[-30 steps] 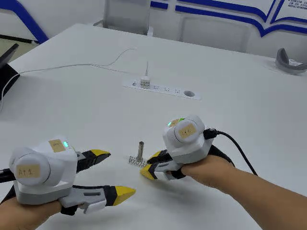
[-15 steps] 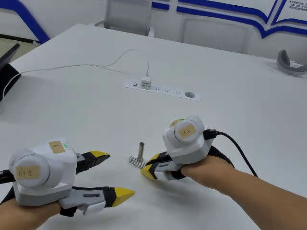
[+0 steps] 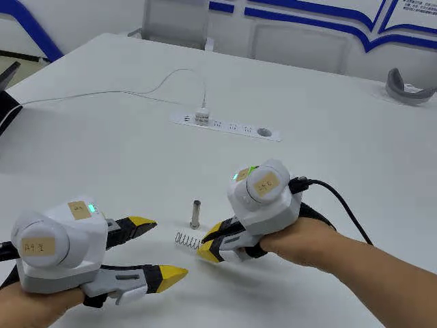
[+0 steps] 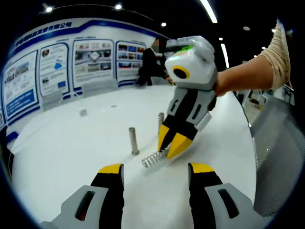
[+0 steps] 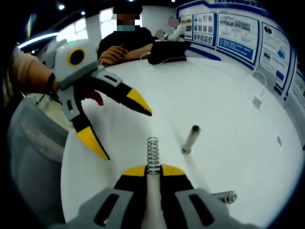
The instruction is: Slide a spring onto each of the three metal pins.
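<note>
Since a second ago my right gripper (image 3: pixel 208 247) has pulled the spring (image 3: pixel 186 240) away from the foot of the upright pin (image 3: pixel 196 214). Its jaws are pinched on one end, and the spring sticks out leftward near the centre of the head view, just below the pin on the white counter (image 3: pixel 102 157). My left gripper (image 3: pixel 162 249) sits at lower left, jaws wide, holding nothing.

Right tongs (image 4: pixel 170 148) pinch the spring (image 4: pixel 153 159) (pin (image 4: pixel 133 140) upright beside it).
</note>
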{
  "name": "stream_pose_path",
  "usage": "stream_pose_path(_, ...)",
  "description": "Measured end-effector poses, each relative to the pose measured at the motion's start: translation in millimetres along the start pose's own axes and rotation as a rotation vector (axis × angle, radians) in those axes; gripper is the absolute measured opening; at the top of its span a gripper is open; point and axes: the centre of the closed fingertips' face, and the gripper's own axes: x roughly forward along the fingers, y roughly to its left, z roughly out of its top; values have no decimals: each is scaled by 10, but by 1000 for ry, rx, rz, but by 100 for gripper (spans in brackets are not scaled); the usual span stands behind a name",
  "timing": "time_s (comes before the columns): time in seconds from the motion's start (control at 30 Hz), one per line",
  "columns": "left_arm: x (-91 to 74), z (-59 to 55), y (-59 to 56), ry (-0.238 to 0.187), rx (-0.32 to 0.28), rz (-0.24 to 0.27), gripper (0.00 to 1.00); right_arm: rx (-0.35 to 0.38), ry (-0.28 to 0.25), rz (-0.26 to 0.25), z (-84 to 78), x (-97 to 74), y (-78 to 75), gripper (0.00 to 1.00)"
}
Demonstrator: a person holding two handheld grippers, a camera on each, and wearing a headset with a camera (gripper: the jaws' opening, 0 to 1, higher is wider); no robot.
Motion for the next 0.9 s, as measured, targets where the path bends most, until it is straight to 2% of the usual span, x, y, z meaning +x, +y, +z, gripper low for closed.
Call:
stream_pose_path(0.13,11,-12,-37,9,24,-16,49,-29,12,35,15,-63,94,11)
stream_pose_path(0.33,35,-48,-162,31,88,-57,41,-69,42,94,18,-128,251,11)
stream_pose_path(0.67,77,-88,-337,53,177,-114,26,-103,92,145,-45,-161,371,12)
stream_pose_path(0.9,94,-98,-382,58,206,-135,15,-109,113,171,-59,-187,430,12)
